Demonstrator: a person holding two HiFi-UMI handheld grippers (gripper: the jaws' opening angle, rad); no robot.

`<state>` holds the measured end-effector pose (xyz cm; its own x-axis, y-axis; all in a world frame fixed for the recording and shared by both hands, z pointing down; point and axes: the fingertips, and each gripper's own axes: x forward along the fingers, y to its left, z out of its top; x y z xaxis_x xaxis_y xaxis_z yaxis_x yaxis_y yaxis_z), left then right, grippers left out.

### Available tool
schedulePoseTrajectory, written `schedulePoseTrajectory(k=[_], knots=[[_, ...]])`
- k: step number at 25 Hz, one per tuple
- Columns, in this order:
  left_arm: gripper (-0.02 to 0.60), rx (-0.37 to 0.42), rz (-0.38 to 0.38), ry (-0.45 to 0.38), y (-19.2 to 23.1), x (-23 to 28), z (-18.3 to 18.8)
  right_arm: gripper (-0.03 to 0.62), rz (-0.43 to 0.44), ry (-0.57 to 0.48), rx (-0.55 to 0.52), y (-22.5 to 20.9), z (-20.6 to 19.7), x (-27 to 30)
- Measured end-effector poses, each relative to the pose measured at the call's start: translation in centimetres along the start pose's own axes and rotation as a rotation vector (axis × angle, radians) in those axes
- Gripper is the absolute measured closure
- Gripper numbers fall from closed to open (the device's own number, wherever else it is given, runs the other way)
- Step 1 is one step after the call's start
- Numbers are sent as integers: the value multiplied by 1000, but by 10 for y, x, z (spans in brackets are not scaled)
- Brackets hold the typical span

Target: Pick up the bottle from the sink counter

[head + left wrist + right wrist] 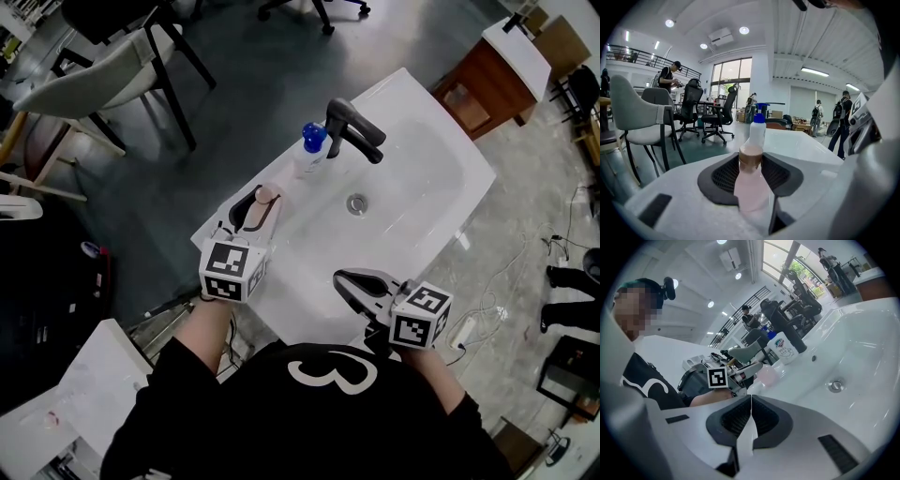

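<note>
A pale pink bottle (750, 185) with a brownish cap sits between the dark pads of my left gripper (751, 176), and both pads lie against its sides. From the head view the pink bottle (261, 208) is at the left rim of the white sink counter (309, 272), with the left gripper (255, 214) around it. My right gripper (349, 284) hovers at the counter's near edge, shut with nothing in it; in its own view the right gripper (751, 411) has its jaws pressed together. That view also shows the pink bottle (768, 374).
A white bottle with a blue pump (311, 148) stands beside the dark faucet (354, 129) at the basin's back. The drain (356, 203) lies mid-basin. Chairs (103, 70) stand on the floor to the left, a wooden cabinet (487, 89) to the far right.
</note>
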<state>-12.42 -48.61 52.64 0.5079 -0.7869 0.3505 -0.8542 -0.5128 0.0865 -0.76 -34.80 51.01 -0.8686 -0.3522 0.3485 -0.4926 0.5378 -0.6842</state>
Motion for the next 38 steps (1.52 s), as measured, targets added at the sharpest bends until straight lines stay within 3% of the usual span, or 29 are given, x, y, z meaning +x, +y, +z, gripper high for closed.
schedulePoseTrajectory(k=[15,24,38], knots=[[430,5,41,26,1,-2,-1,579,21,-21,45,-1,-14,-4],[430,-50,72,33,-7,-20,8,580,43,-42,75,6,-15,-20],[430,-96,87,32,-50,-80,39,579,80,-84,-20,39,2,-52]])
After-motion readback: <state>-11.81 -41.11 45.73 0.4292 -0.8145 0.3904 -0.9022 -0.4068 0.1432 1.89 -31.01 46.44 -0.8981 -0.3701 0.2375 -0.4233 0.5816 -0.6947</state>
